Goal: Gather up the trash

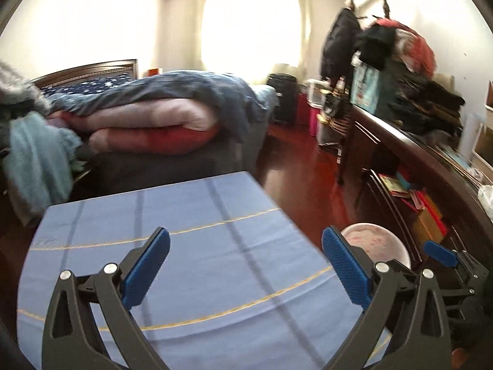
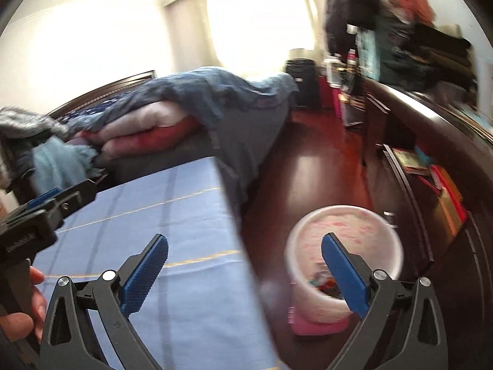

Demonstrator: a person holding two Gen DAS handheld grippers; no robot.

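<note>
My left gripper [image 1: 245,231] hovers open over a table under a blue striped cloth [image 1: 185,246], with nothing between its jaws. My right gripper [image 2: 245,236] is also open and empty, straddling the table's right edge [image 2: 234,215]. A white bin with pink print [image 2: 339,225] stands on the floor below it, holding several coloured scraps [image 2: 320,282]. The left wrist view catches the same bin [image 1: 376,240] past the table corner and one of the right gripper's fingers [image 1: 439,252]. A hand [image 2: 27,302] holds the left gripper at the right wrist view's left edge. No trash shows on the cloth.
A bed with folded quilts [image 1: 148,114] lies beyond the table. A dark wooden dresser [image 1: 400,141] piled with clothes runs along the right, with books [image 2: 443,185] on its lower shelf. Red-brown floor [image 2: 308,160] stretches between them. A black suitcase [image 1: 282,98] stands by the window.
</note>
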